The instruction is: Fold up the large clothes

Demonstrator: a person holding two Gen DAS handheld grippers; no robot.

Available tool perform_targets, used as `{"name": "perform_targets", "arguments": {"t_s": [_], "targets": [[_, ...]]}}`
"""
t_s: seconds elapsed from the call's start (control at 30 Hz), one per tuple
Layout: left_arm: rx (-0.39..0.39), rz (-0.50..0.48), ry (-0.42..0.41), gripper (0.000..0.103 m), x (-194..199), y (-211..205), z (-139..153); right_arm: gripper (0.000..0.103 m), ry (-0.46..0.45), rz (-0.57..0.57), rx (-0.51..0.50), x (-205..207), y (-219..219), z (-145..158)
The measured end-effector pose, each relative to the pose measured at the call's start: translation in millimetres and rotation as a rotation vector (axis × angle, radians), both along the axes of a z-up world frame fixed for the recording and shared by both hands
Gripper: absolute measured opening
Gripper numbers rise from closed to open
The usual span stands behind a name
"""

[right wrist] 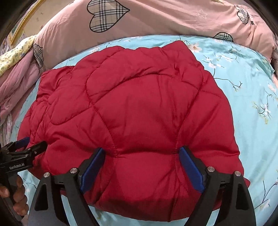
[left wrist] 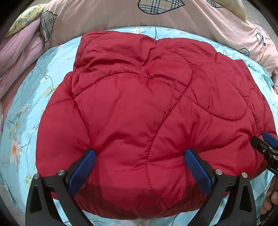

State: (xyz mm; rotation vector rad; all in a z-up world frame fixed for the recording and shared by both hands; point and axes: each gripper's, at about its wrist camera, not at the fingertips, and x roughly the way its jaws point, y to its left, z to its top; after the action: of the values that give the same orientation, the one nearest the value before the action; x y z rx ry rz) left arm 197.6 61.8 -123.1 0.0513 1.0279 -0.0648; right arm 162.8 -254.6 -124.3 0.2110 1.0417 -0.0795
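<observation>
A red quilted puffer jacket (left wrist: 139,107) lies folded into a thick bundle on the blue floral bedsheet (left wrist: 26,121); it also shows in the right wrist view (right wrist: 132,111). My left gripper (left wrist: 139,153) is open, its blue pads pressed into the jacket's near edge on both sides of a puffed section. My right gripper (right wrist: 141,151) is open the same way on the near edge further right. The right gripper shows at the right edge of the left wrist view (left wrist: 265,146), and the left gripper at the left edge of the right wrist view (right wrist: 26,144).
A pink duvet with plaid heart patches (left wrist: 121,15) is heaped along the far side of the bed (right wrist: 156,19). Folded pink and yellow floral bedding (left wrist: 19,43) lies at the far left. Bare blue sheet (right wrist: 243,78) lies right of the jacket.
</observation>
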Motion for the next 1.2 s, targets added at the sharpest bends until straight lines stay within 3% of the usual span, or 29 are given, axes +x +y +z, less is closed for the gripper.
{"name": "perform_targets", "arguments": {"t_s": [0.4,0.7,0.9,1.0,1.2], "targets": [[0.018,0.003,-0.021,0.103,-4.8,-2.5,-1.0,0.090,-0.007,-0.003,-0.012,-5.0,1.8,0.5],[0.010,0.007,0.001,0.102,-4.7,0.3,12.7,0.090,-0.053,-0.012,-0.008,-12.3,5.0,35.4],[0.036,0.053,-0.098,0.102,-9.5,3.5,43.3,0.090,-0.110,0.047,-0.018,-2.1,16.1,58.4],[0.052,0.078,-0.139,0.102,-2.3,5.7,52.7,0.090,-0.099,0.071,-0.015,9.4,19.9,55.5],[0.041,0.078,-0.102,0.102,21.9,5.4,36.7,0.090,-0.059,0.066,-0.043,33.9,19.4,34.1]]}}
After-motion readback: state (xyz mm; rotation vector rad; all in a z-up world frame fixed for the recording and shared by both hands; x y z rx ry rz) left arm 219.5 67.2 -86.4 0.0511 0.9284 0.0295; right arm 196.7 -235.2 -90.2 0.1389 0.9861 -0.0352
